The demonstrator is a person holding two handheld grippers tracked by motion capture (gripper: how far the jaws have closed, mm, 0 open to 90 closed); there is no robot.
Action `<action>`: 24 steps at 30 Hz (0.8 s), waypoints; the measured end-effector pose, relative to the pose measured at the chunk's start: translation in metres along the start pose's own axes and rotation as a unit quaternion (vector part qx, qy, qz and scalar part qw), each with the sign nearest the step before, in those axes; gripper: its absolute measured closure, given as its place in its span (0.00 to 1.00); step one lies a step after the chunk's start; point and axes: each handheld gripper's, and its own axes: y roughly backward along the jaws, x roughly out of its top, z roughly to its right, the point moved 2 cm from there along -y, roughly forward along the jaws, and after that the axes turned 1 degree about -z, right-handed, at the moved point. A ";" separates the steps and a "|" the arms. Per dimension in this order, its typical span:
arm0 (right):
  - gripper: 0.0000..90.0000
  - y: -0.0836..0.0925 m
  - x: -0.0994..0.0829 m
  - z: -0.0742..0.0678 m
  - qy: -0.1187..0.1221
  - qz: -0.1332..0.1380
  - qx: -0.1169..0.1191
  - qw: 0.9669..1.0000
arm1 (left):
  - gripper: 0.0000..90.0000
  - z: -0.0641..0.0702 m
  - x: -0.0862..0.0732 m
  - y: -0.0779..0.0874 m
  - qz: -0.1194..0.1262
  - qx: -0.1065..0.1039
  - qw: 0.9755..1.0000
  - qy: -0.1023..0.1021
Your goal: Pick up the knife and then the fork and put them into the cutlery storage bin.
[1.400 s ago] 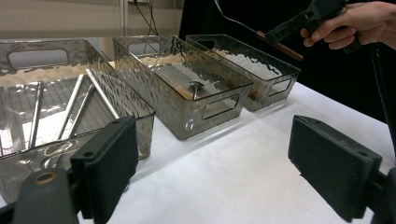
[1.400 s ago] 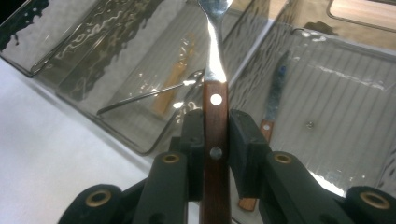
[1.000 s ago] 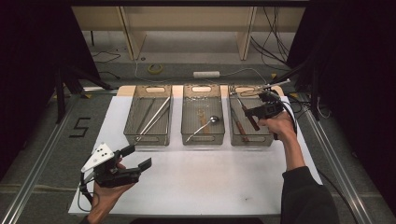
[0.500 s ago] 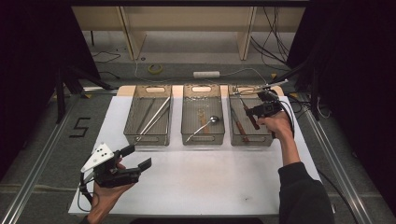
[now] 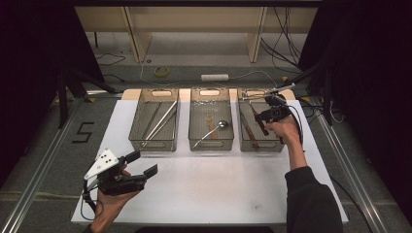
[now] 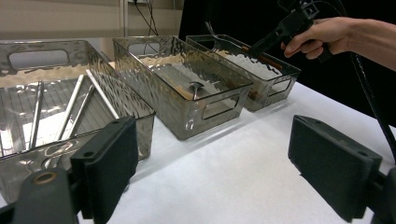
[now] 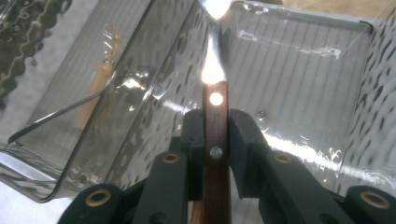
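Note:
Over the right clear bin [image 5: 261, 145] my right gripper [image 5: 268, 114] is shut on a wood-handled utensil [image 7: 215, 116]. The jaws clamp its riveted brown handle, and the metal neck runs forward above the bin. From the left gripper view the right gripper [image 6: 275, 35] hangs over the far bin's rim. My left gripper [image 5: 143, 163] is held above the white table [image 5: 218, 194] at the front left. It is open, its pads [image 6: 109, 163] wide apart with nothing between them.
Three clear bins stand in a row at the back of the table. The left bin [image 5: 154, 143] holds long metal sticks [image 5: 160, 121]. In the middle bin [image 5: 212, 144] lies a ladle [image 5: 214, 130]. More wood-handled pieces [image 5: 245, 128] lie in the right bin.
The right hand has edged slightly left over the right bin, still gripping the utensil. The left gripper has kept still.

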 end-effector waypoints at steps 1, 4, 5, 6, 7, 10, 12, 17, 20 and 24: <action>0.86 -0.001 0.000 0.000 0.001 -0.002 -0.002 1.000 | 0.17 0.000 0.000 0.000 0.000 0.000 1.000 0.000; 0.86 -0.003 0.000 0.000 -0.003 -0.006 -0.004 1.000 | 0.17 0.000 0.000 0.000 0.000 0.000 1.000 0.000; 0.86 -0.004 0.000 0.000 -0.003 -0.005 -0.007 1.000 | 0.17 0.000 0.000 0.000 0.000 0.000 1.000 0.000; 0.86 -0.005 0.000 0.000 -0.003 -0.006 -0.007 1.000 | 0.17 0.000 0.000 0.000 0.000 0.000 1.000 0.000; 0.86 -0.005 0.000 0.001 -0.003 -0.007 -0.008 1.000 | 0.17 0.000 0.000 0.000 0.000 -0.001 1.000 0.000; 0.86 -0.007 0.000 0.001 -0.006 -0.008 -0.011 1.000 | 0.17 0.000 0.000 0.000 0.000 0.000 1.000 0.000; 0.86 -0.008 -0.001 0.002 -0.010 -0.010 -0.016 1.000 | 0.17 0.000 0.000 0.000 0.000 0.000 1.000 0.000; 0.86 -0.013 -0.002 0.003 -0.016 -0.016 -0.021 1.000 | 0.17 0.000 0.000 0.000 0.000 0.000 1.000 0.000; 0.77 -0.016 -0.002 0.004 -0.023 -0.023 -0.022 0.999 | 0.17 0.000 0.000 0.000 0.000 0.000 1.000 0.000; 0.64 -0.011 0.000 0.002 -0.022 -0.012 -0.025 0.999 | 0.17 0.000 0.000 0.000 0.000 0.000 1.000 0.001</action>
